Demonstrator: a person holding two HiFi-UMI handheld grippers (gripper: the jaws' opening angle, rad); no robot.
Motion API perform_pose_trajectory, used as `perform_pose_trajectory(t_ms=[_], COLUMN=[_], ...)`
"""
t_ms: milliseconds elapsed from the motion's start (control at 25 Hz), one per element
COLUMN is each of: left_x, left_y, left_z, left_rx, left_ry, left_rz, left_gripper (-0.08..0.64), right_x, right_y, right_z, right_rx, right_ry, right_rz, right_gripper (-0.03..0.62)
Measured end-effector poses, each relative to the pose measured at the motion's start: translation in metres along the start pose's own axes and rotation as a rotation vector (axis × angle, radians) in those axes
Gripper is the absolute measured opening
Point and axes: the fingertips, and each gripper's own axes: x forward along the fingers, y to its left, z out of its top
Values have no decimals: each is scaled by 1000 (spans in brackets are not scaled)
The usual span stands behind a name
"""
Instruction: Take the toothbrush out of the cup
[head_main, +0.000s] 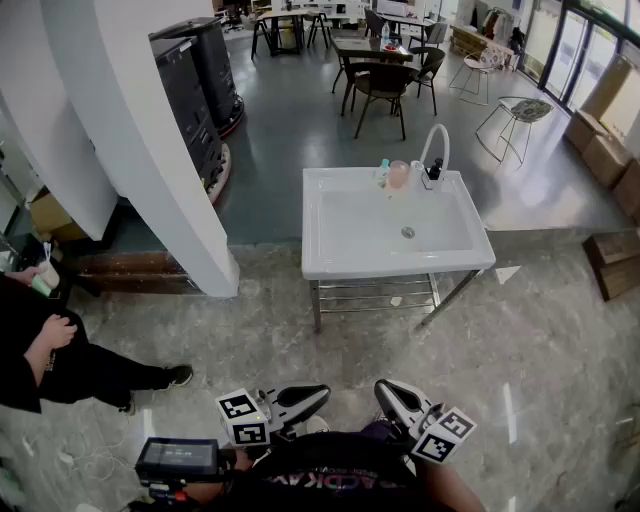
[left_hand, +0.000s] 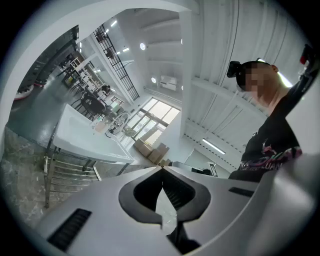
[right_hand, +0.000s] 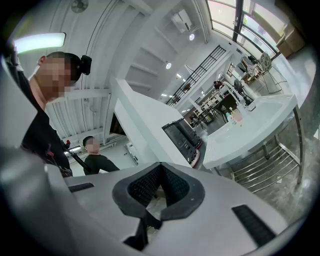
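No wording can be read; the print on the person's black shirt (head_main: 330, 482) is too blurred.

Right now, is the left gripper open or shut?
Shut. On the left gripper the jaw tips meet, nothing between them.

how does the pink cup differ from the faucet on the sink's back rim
The cup is pinkish and short; the faucet is white and rises well above it. The cup is a plain upright tumbler, while the faucet arches over like a hook. In the head view the cup stands just left of the faucet. Both sit on the back rim of the white sink.
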Motion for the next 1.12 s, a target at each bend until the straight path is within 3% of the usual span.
perform_pose_trajectory(t_ms=[600,1120], left_x=[-4,-15], left_y=[3,4], left_z=[-4,0], left_rx=[7,82], left_ry=[5,6], left_rz=[4,32], left_gripper=[8,8], right_x=[3,2], right_y=[1,-1], right_z=[-7,0], right_rx=[-5,23], right_ry=[-3,-61], right_rz=[12,9], right_gripper=[10,11])
